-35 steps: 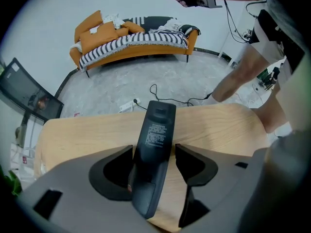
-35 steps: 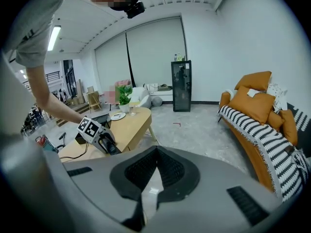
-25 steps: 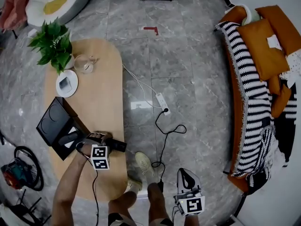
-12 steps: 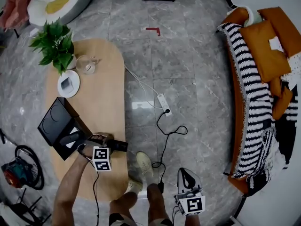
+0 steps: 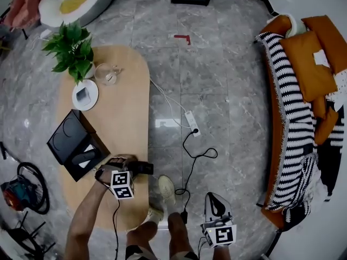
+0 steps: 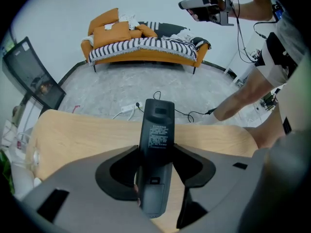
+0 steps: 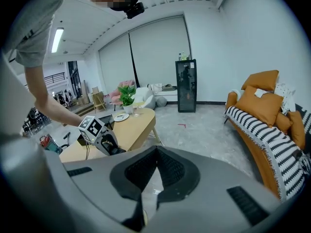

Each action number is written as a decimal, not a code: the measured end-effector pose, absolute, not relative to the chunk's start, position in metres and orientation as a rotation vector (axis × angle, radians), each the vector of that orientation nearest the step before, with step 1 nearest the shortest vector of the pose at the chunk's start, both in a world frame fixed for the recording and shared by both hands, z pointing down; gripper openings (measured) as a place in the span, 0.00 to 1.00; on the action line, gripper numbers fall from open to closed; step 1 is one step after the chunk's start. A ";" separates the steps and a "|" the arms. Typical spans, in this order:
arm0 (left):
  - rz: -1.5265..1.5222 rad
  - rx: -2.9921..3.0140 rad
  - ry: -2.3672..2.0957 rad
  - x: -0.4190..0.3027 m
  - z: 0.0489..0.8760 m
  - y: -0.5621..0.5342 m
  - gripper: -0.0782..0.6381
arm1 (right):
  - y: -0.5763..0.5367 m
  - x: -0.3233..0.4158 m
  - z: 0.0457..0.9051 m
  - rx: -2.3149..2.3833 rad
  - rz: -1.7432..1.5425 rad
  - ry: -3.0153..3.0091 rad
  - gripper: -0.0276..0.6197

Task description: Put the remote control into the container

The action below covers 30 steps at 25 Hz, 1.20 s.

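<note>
Left gripper (image 5: 129,169): jaws closed on the remote control (image 6: 156,144), pads pressing its two long sides about mid-body, label side up. The far end of the remote sticks out well past the fingertips, toward the floor and the sofa (image 6: 146,45).

Change over the last second: the jaws have drawn in from a wider stance and now sit snug on the remote. We read the grip as just made. In the head view, gripper and remote keep much the same spot at the near right edge of the table (image 5: 116,107); the camera itself has drifted a little. We cannot tell whether the remote is off the wood yet.

The container (image 5: 69,135), a black open box, stands on the table just left of the gripper, near it but not touching it. Some grey things already lie inside (what they are, we cannot make out).

Right gripper (image 7: 155,154): jaws together, nothing between them. It hangs low beside the person's legs, well apart from the table.

Meaning for the task, as we judge it: pick-up is done or nearly so. What remains is a short carry leftward and a release inside the box; the long overhang may snag the box wall.
</note>
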<state>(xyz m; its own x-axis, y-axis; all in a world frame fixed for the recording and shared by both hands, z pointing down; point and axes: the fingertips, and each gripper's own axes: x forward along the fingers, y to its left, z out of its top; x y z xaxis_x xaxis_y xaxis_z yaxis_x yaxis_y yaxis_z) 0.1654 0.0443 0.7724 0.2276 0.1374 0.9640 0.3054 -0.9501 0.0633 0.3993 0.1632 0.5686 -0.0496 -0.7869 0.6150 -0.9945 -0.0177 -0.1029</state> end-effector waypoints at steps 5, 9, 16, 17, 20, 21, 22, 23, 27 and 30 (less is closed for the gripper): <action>-1.796 -2.404 -0.334 0.165 0.759 0.042 0.42 | 0.153 0.398 0.564 1.823 0.734 -1.923 0.06; -1.784 -2.443 -0.241 0.161 0.750 0.038 0.42 | 0.148 0.397 0.561 1.794 0.715 -1.958 0.06; -1.753 -2.517 -0.070 0.149 0.738 0.033 0.42 | 0.140 0.388 0.562 1.729 0.695 -2.015 0.06; -1.750 -2.528 -0.047 0.147 0.737 0.034 0.42 | 0.139 0.386 0.562 1.718 0.695 -2.021 0.06; -1.735 -2.559 0.025 0.139 0.734 0.035 0.42 | 0.137 0.381 0.564 1.681 0.689 -2.044 0.06; -1.729 -2.569 0.050 0.137 0.732 0.036 0.42 | 0.135 0.379 0.565 1.667 0.685 -2.055 0.06; -1.725 -2.579 0.075 0.134 0.731 0.036 0.42 | 0.133 0.377 0.565 1.653 0.682 -2.066 0.06; -1.719 -2.587 0.101 0.131 0.729 0.036 0.42 | 0.131 0.374 0.566 1.638 0.679 -2.076 0.06; -1.687 -2.616 0.208 0.118 0.717 0.033 0.42 | 0.122 0.359 0.568 1.581 0.664 -2.121 0.06; -1.676 -2.633 0.285 0.106 0.706 0.033 0.42 | 0.114 0.346 0.565 1.534 0.652 -2.151 0.06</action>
